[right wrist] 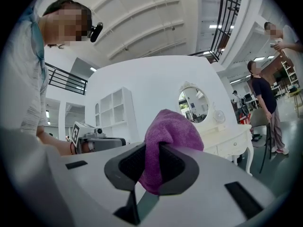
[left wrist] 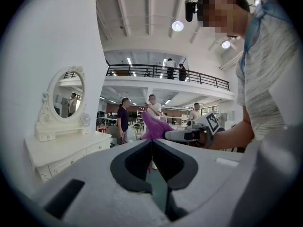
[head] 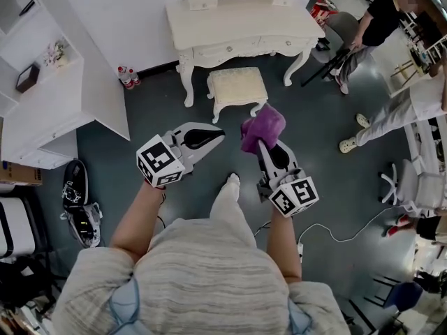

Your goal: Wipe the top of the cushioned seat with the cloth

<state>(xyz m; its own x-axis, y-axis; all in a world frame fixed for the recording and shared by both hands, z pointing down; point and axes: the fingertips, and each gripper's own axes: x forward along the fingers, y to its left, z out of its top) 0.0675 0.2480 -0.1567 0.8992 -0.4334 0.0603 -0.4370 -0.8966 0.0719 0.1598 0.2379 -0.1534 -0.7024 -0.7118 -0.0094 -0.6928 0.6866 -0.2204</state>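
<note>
Now, left claw: jaws together, nothing held, pointing level. Right claw: clamped on purple cloth, bunched over tips. Seat: ahead of both claws and lower, apart from cloth, slightly left of right claw's line, long axis crosswise.

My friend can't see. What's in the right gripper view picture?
The right hand-held gripper is shut on a purple cloth that bunches up above its jaws. Behind it stands a white dressing table with an oval mirror.
</note>
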